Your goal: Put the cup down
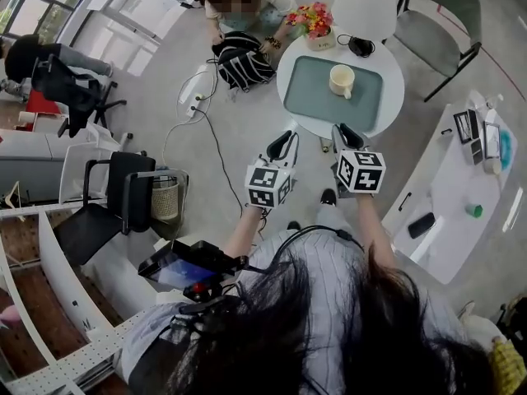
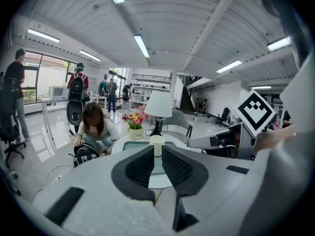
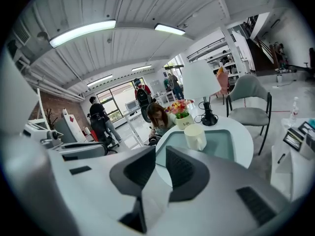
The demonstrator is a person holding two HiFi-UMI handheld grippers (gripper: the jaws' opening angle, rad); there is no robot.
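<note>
Plainly, there is one cup (image 1: 342, 79), cream-coloured, standing upright on the one teal tray (image 1: 305, 97). It sits in the far half of the tray, about midway between its left and right edges, with its handle turned toward the near edge. The tray lies in the middle of a round white table (image 1: 397, 97). There are two grippers, and both are held off the near edge of the table, side by side and apart from the cup. The left gripper (image 1: 284, 142) has its jaws drawn together with only a thin slit between the pads and nothing in them; the cup shows far beyond that slit in its own view. The right gripper (image 1: 346, 134) is likewise clenched on nothing, and its view looks over the near rim of the table onto the tray and cup. One pot of flowers (image 1: 317, 25) stands at the far left edge of the table, and one white lamp (image 1: 365, 2) at the far edge just beside it, with a black cable coiled at its foot. One grey chair (image 1: 436, 23) stands beyond the table's right edge. One person (image 1: 239, 6) crouches on the floor past the far left edge, over a striped bag (image 1: 243, 64). A long white desk (image 1: 449, 212) with small items runs along the right, and a black chair (image 1: 115, 204) stands at the left.
</note>
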